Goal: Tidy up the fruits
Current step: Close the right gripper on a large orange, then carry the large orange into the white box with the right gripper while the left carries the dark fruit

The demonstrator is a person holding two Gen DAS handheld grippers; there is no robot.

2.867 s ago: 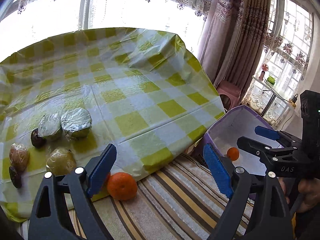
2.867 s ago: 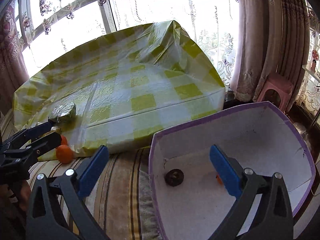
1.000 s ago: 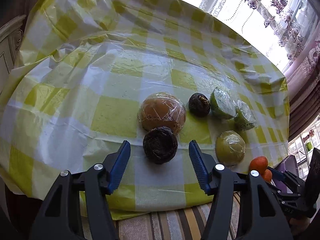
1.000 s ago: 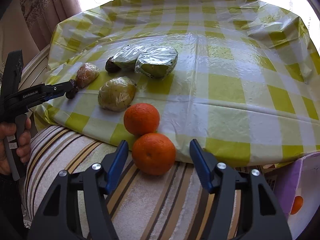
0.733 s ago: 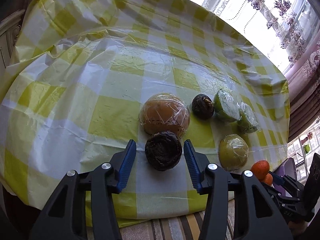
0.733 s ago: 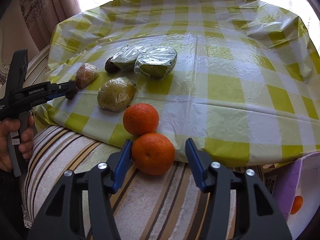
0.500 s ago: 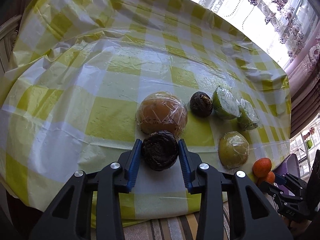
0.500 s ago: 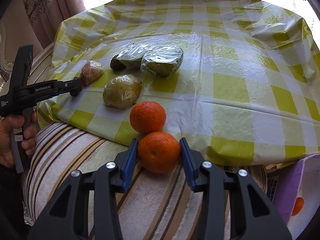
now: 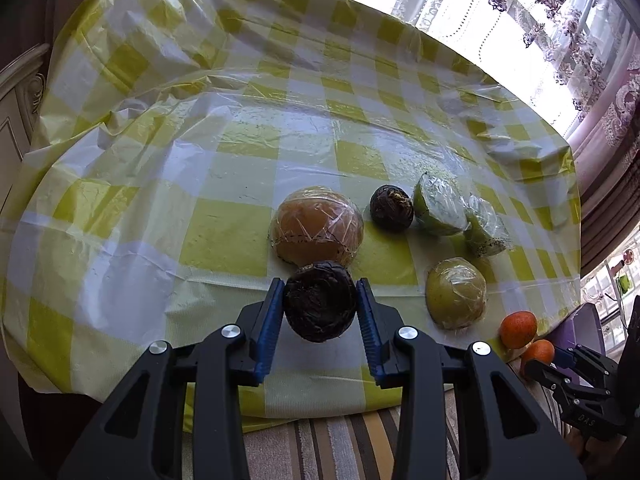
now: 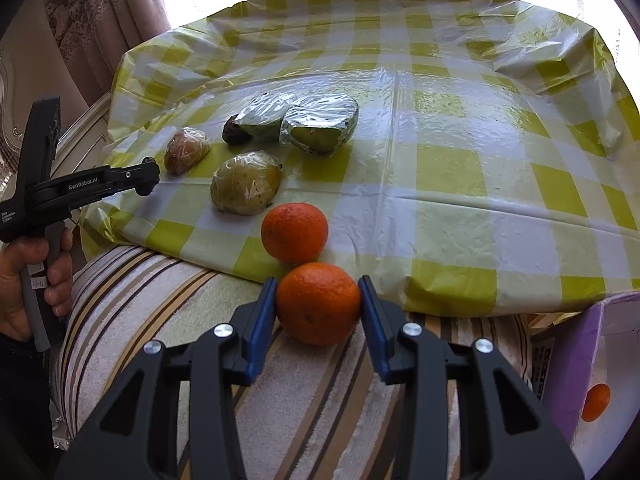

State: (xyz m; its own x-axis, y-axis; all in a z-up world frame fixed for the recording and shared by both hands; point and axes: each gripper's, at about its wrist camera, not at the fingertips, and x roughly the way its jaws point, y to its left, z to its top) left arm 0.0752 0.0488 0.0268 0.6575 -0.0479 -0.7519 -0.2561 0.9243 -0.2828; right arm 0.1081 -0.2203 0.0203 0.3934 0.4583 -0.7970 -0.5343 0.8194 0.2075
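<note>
Dark fruit (image 9: 320, 301) sits clamped between the left gripper (image 9: 320, 312) pads, on the checked cloth (image 9: 160, 200), a wrapped fruit (image 9: 317, 230) just beyond. The orange (image 10: 318, 303) is pinched in the right gripper (image 10: 318, 312), on the striped cushion (image 10: 328, 400); a second orange (image 10: 294, 232) touches it ahead. Both grippers angle downward; a hand (image 10: 24, 280) grips the left handle.

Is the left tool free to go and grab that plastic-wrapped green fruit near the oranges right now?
Probably not yet. The left tool is shut on a dark round fruit, so its jaws are full. The path to the wrapped green fruit itself looks clear across the tablecloth.
</note>
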